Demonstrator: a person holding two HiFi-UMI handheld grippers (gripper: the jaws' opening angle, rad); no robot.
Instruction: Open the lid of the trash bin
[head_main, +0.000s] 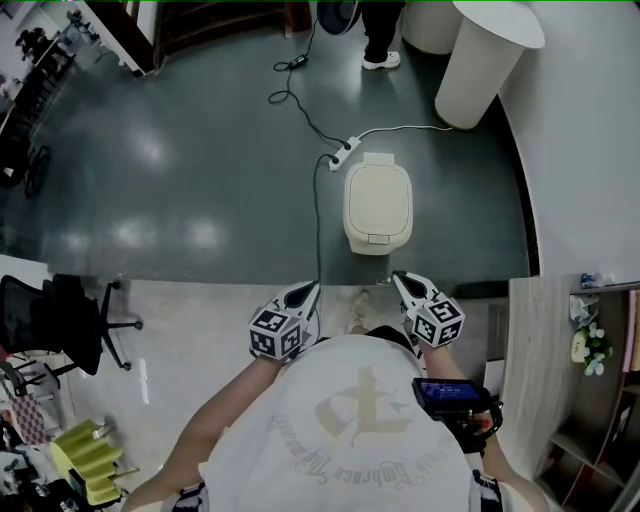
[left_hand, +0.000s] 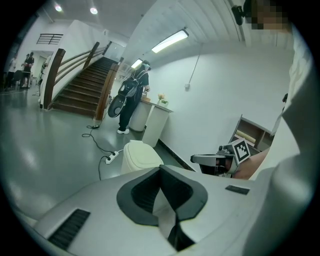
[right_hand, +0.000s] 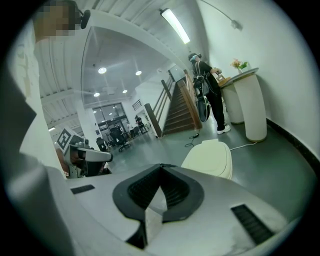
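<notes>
on the dark green floor (head_main: 200, 150), close to its near edge where the paler strip begins and not far from the white wall on the right, stands the cream trash bin (head_main: 378, 205). its lid (head_main: 378, 195) lies flat and closed, with a small tab at the near side. nothing touches it. a white power strip (head_main: 345, 152) lies on the floor just beyond the bin's far left corner, its black cable (head_main: 318, 215) running past the bin's left side. further off, a white pedestal (head_main: 485, 60) stands against the wall, and a person's shoe (head_main: 382, 61) shows near the far edge.

the left gripper (head_main: 306, 292) and right gripper (head_main: 402, 280) are held level just in front of the person's chest, well short of the bin, both pointing towards it. in each gripper view the jaws are pressed together with nothing between them, and the bin shows beyond the tips.
</notes>
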